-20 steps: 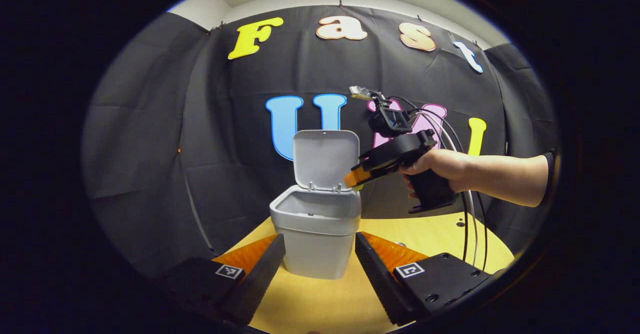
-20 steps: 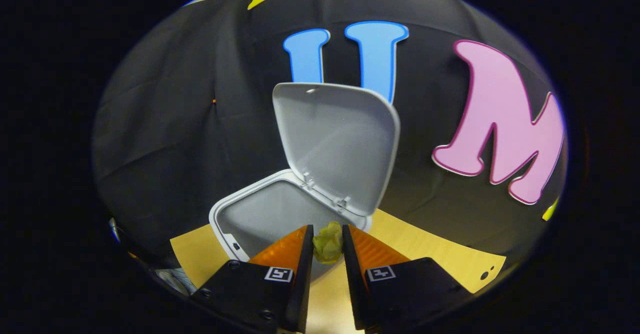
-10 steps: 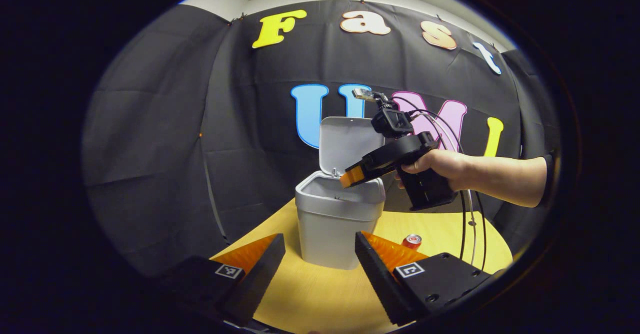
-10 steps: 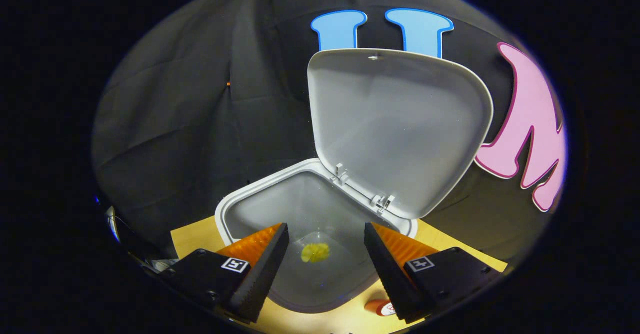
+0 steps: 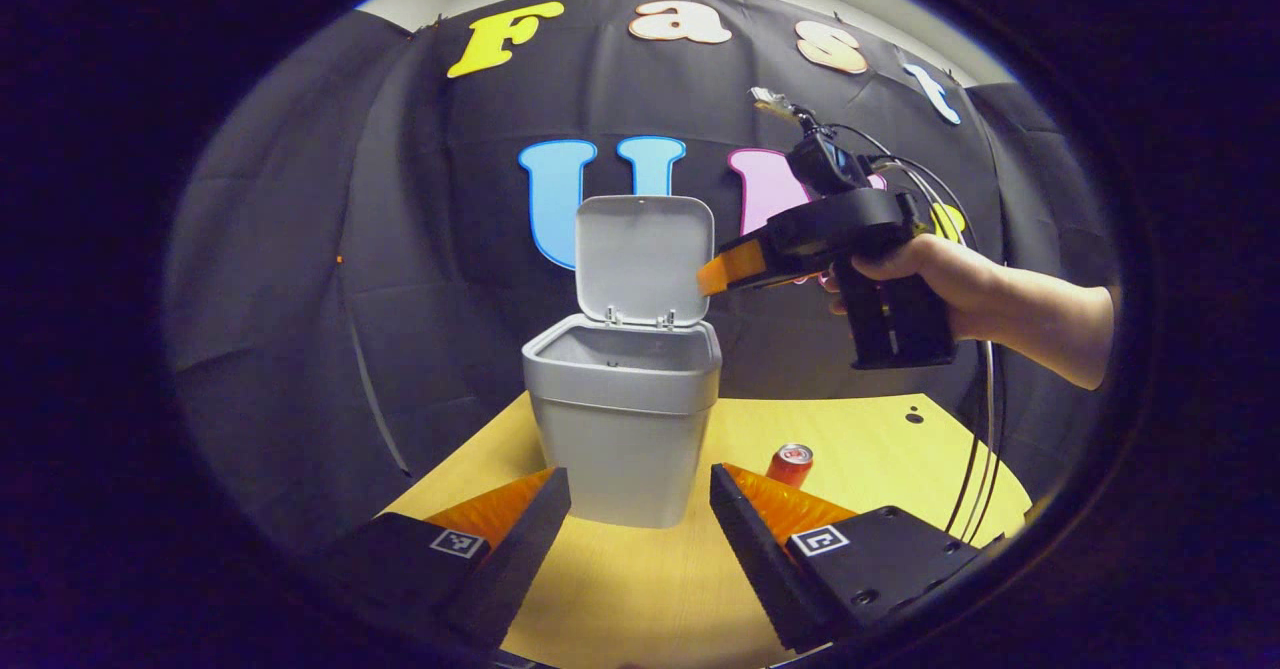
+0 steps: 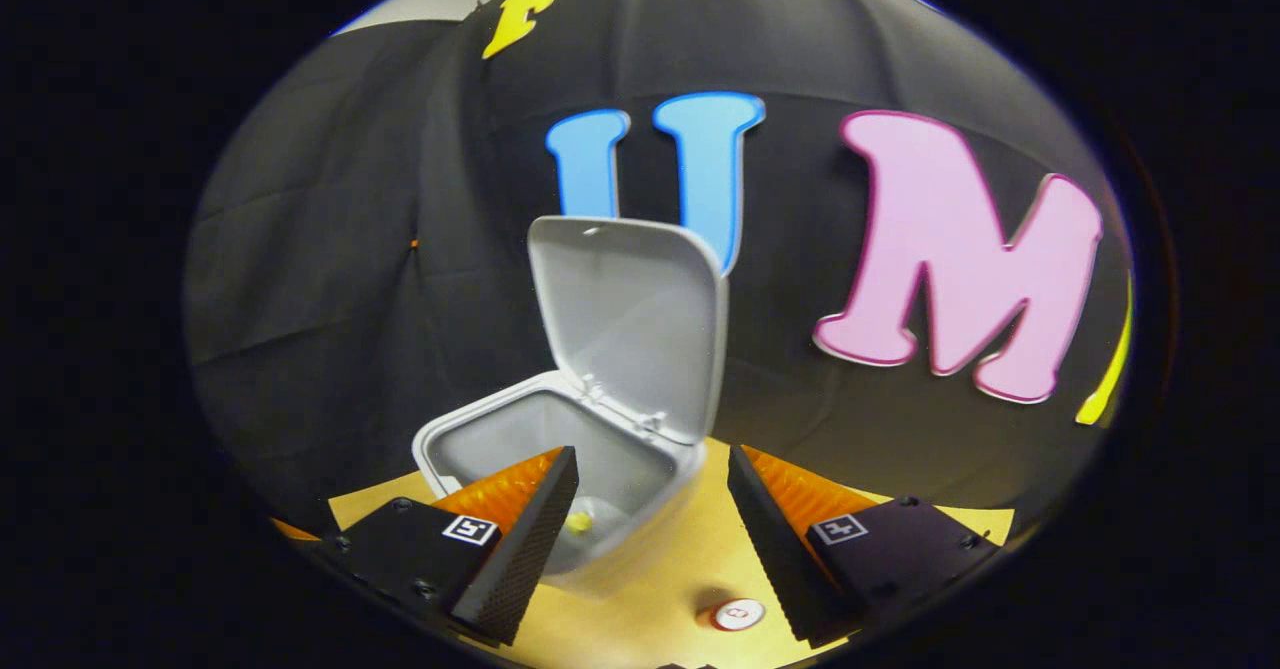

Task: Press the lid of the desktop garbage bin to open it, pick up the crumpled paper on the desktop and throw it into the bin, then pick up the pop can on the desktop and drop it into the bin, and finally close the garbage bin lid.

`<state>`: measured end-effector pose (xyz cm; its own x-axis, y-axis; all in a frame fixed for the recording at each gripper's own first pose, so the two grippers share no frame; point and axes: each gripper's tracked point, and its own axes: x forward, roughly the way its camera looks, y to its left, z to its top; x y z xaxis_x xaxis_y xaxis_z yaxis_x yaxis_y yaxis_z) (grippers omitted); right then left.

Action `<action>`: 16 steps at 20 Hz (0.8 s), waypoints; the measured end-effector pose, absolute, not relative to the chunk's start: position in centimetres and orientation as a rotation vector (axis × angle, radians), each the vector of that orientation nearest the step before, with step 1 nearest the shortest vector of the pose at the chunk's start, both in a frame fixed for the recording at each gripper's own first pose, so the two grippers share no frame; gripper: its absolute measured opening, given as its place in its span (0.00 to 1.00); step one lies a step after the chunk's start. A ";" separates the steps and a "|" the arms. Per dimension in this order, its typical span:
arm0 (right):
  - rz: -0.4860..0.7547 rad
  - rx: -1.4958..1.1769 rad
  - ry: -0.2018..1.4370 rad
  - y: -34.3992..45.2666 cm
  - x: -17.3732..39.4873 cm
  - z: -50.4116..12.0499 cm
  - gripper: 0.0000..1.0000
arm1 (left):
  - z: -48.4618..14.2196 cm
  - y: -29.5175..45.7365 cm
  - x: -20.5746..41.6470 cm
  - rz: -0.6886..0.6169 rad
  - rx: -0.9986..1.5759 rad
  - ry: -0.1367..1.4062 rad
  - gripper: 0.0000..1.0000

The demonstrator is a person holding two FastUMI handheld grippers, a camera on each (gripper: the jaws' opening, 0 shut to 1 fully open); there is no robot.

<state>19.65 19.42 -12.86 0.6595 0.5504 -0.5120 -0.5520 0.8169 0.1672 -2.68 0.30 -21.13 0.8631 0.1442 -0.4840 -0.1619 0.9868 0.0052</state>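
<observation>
Both tongs, left (image 5: 640, 529) and right (image 6: 650, 529), hang released. Reaching for the pop can (image 5: 790, 464), I might tip it or bump the bin (image 5: 625, 419).

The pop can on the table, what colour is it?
Red, with a silvery top; the pop can shows best in the left gripper view.

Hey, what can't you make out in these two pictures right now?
- Paper: in the right gripper view, a small yellow speck inside the bin, partly behind the right claw finger; shape unclear.
- Bin's inside in the left gripper view: hidden by its front wall.
- Can: lower part behind the left claw finger; in the right gripper view, just its top.
</observation>
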 end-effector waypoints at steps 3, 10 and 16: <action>0.504 -0.017 0.525 12.8 19.5 -12.5 0.98 | -23.2 -1.8 -0.8 0.077 -0.037 0.519 0.95; 0.237 -0.090 0.493 -2.9 13.9 -15.2 0.97 | -30.2 -8.4 3.3 -0.125 -0.041 0.572 0.95; 0.074 -0.111 0.511 -12.1 7.7 -17.0 0.97 | -37.1 -13.0 7.9 -0.193 -0.056 0.603 0.95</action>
